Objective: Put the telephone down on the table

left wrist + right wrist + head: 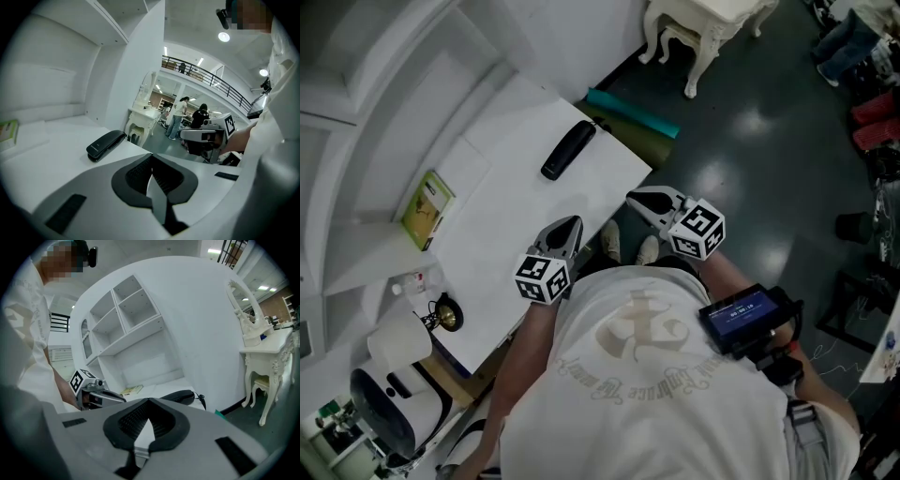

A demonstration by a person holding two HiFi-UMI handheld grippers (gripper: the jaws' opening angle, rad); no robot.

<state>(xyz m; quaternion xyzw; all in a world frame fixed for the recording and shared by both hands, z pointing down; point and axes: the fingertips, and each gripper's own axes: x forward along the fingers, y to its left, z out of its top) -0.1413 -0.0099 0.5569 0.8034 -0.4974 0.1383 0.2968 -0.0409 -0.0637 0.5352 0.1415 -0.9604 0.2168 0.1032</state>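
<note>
Head view: the black telephone point(568, 150) lies flat on the white bench point(506, 253), in the upper middle of the frame, close to the bench's far right corner, with nothing touching it. The left gripper point(572, 225) hangs over the near edge of the bench, well apart from the telephone, and the right gripper point(639, 200) is just beside it to the right, past the bench's edge and above the dark floor. A green and yellow booklet point(427, 208) rests at the left of the bench.

In the left gripper view the jaws are pressed together with nothing between them point(152, 176); the telephone point(106, 145) lies beyond them at left centre, on the bench top. In the right gripper view that gripper's jaws point(147, 420) also meet and carry nothing, the telephone point(178, 397) showing just above them at centre.
</note>
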